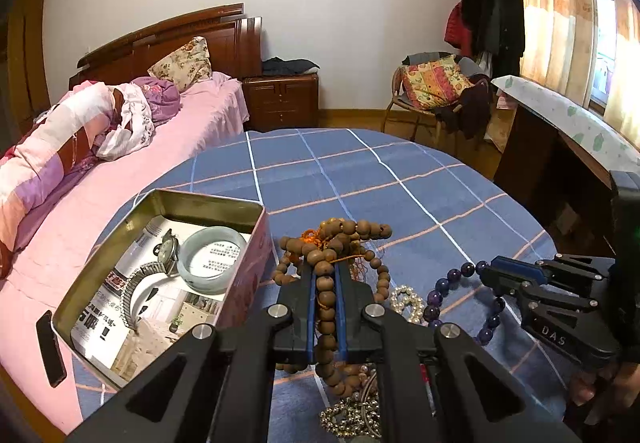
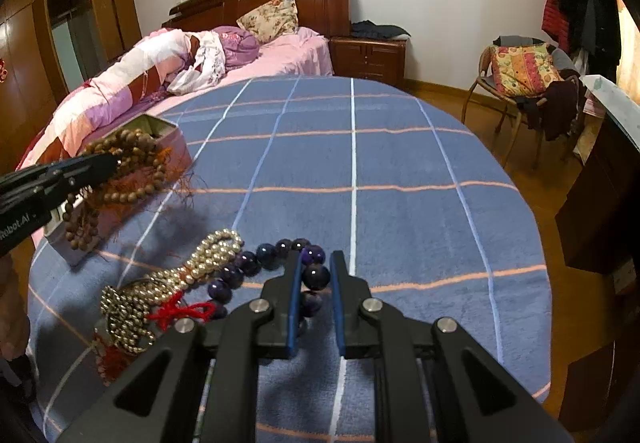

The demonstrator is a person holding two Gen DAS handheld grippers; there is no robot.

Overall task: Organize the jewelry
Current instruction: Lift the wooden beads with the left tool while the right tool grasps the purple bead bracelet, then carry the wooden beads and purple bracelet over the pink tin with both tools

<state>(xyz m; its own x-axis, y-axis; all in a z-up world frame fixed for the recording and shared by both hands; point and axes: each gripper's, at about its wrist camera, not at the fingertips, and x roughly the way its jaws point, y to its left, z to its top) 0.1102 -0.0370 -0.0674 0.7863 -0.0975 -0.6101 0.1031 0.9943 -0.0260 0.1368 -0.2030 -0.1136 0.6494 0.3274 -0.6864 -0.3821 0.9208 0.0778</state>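
left gripper (image 1: 325,285) jaws clamped on wooden beads (image 1: 336,243), tin (image 1: 262,243) to their left; right gripper (image 2: 314,279) jaws clamped on purple beads (image 2: 256,261): lift each strand clear before swinging tinward.

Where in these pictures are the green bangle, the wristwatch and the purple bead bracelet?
Green bangle (image 1: 188,272): left wrist view, on its near-left rim.
Wristwatch (image 1: 167,248): left wrist view, on its round face.
Purple bead bracelet (image 2: 267,255): right wrist view, on a dark bead left of the gripper.

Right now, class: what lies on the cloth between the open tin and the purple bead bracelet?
In the left wrist view, between the tin and the purple bead bracelet lie the brown wooden beads held in the left gripper and a pearl strand.
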